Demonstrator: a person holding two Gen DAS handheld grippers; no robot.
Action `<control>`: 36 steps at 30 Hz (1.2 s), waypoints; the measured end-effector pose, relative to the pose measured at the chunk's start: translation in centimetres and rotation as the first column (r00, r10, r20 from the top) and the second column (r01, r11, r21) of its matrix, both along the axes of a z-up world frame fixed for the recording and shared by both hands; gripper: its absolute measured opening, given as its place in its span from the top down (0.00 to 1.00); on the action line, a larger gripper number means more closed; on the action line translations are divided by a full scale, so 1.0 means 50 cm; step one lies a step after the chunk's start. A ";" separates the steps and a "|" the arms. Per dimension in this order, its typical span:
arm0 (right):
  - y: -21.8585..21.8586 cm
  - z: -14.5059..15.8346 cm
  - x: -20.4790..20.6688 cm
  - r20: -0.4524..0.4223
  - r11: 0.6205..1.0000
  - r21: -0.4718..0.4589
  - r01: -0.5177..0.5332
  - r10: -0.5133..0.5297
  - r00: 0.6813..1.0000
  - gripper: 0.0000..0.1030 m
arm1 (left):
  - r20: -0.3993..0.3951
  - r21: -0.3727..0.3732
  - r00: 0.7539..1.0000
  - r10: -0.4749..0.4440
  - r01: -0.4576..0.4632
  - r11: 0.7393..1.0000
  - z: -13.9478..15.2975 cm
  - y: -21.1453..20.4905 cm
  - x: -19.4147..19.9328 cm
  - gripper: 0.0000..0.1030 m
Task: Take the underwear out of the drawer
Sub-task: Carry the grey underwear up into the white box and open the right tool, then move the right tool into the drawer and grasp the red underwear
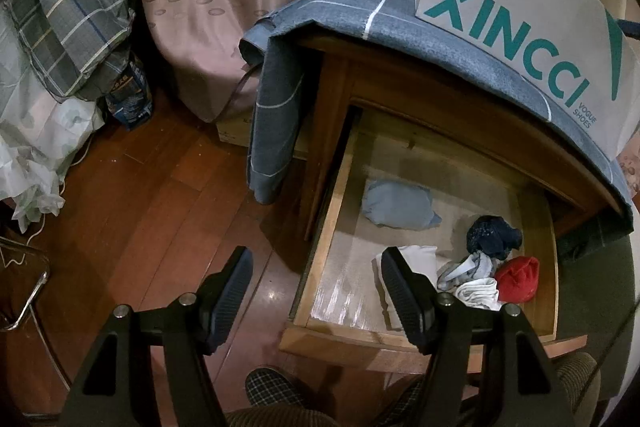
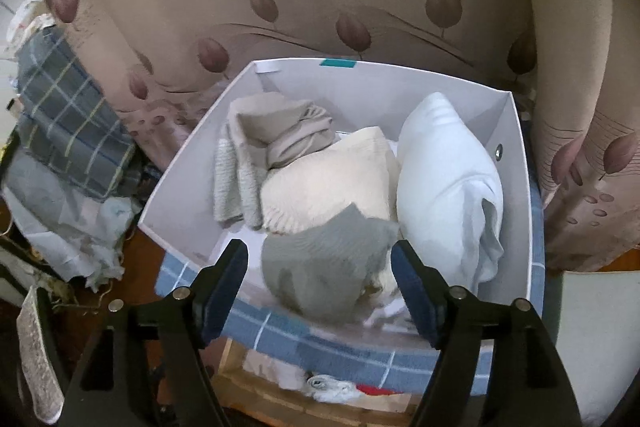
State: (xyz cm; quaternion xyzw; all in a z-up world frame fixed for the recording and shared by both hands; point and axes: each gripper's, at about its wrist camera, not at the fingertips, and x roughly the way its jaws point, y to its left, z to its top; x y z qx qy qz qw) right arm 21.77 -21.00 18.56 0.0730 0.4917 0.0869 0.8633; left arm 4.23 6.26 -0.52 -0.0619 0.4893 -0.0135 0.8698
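In the left wrist view the wooden drawer (image 1: pixel 324 243) is pulled open. In it lie a light blue folded piece (image 1: pixel 396 205), a white piece (image 1: pixel 420 259), a dark navy piece (image 1: pixel 494 231), a red piece (image 1: pixel 516 279) and a grey-white bundle (image 1: pixel 472 279). My left gripper (image 1: pixel 316 295) is open and empty above the drawer's front left corner. In the right wrist view my right gripper (image 2: pixel 320 283) is open over the white box (image 2: pixel 180 187), just above a grey piece (image 2: pixel 324 271). The box also holds cream (image 2: pixel 332 179), beige (image 2: pixel 280 135) and pale blue (image 2: pixel 448 179) garments.
The white XINCCI shoe box (image 1: pixel 512 15) stands on the nightstand's blue checked cloth (image 1: pixel 360 7). A bed with a leaf-patterned sheet (image 1: pixel 224 7) is behind. Plaid bedding and bags (image 1: pixel 60 47) lie at the left on the wooden floor (image 1: pixel 140 207). My slippered foot (image 1: pixel 272 387) is below.
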 end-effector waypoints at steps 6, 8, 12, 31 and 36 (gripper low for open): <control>-0.013 -0.018 -0.113 -0.034 0.989 0.000 -0.145 0.145 0.989 0.30 | 0.000 0.007 1.000 0.000 0.000 1.000 0.001 -0.003 -0.002 0.33; -0.022 -0.040 -0.156 -0.060 0.978 0.000 -0.209 0.209 0.976 0.30 | -0.003 0.008 1.000 0.005 -0.005 1.000 0.000 -0.003 -0.002 0.33; -0.039 -0.098 -0.221 -0.118 0.953 -0.011 -0.303 0.300 0.947 0.30 | -0.011 0.007 1.000 0.004 -0.004 1.000 0.001 -0.003 -0.001 0.33; -0.039 -0.467 -0.242 -0.410 0.796 -0.197 -0.572 0.463 0.786 0.30 | -0.043 0.022 0.999 -0.010 0.011 1.000 -0.011 -0.013 0.010 0.33; -0.019 -0.527 -0.232 -0.458 0.705 -0.266 -0.658 0.508 0.729 0.30 | -0.052 0.018 0.999 -0.012 0.013 1.000 -0.015 -0.013 0.013 0.33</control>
